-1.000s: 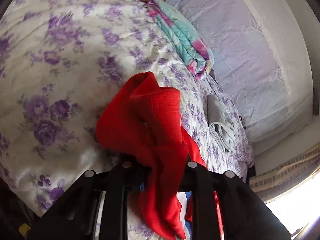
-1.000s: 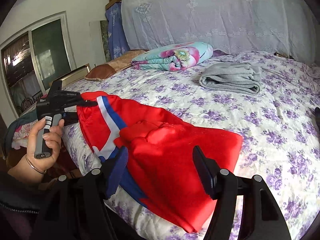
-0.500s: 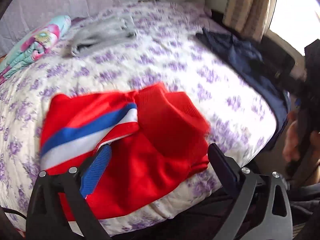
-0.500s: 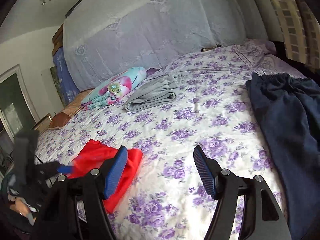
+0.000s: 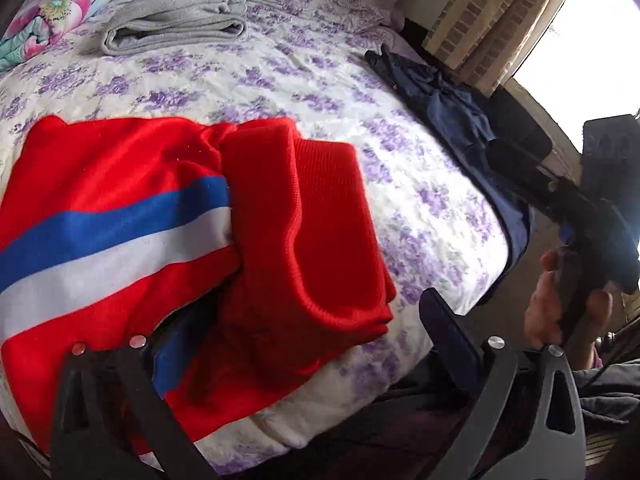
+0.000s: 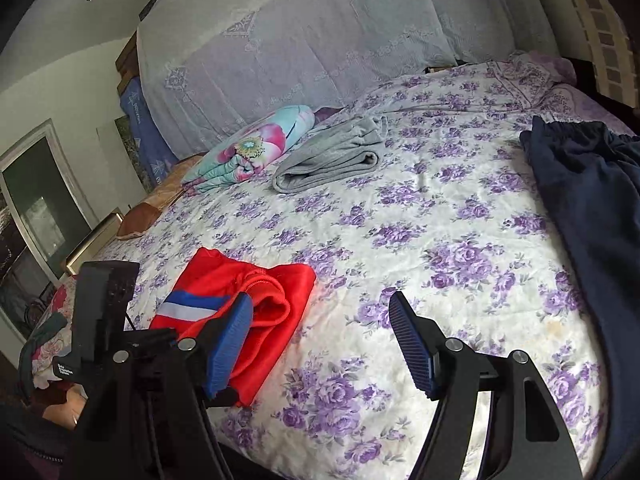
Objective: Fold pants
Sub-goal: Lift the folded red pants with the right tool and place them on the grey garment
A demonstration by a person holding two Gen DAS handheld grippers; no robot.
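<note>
Both grippers hover with fingers apart, holding nothing: the left gripper [image 5: 304,344] just over the red pants [image 5: 160,216], the right gripper [image 6: 320,344] above the bed [image 6: 440,216]. The pants lie folded at the bed's near edge. Navy pants [image 6: 592,200] lie to the right; farther back, a grey garment [image 6: 332,160] and a floral quilt [image 6: 248,152].

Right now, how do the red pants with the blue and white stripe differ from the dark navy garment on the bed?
The red pants with the blue and white stripe lie folded into a compact stack; the dark navy garment lies spread out, unfolded. The red pants sit near the left claw; the navy garment lies at the bed's far side and hangs over its edge. Both rest on the purple-flowered bedsheet, and neither is gripped.
</note>
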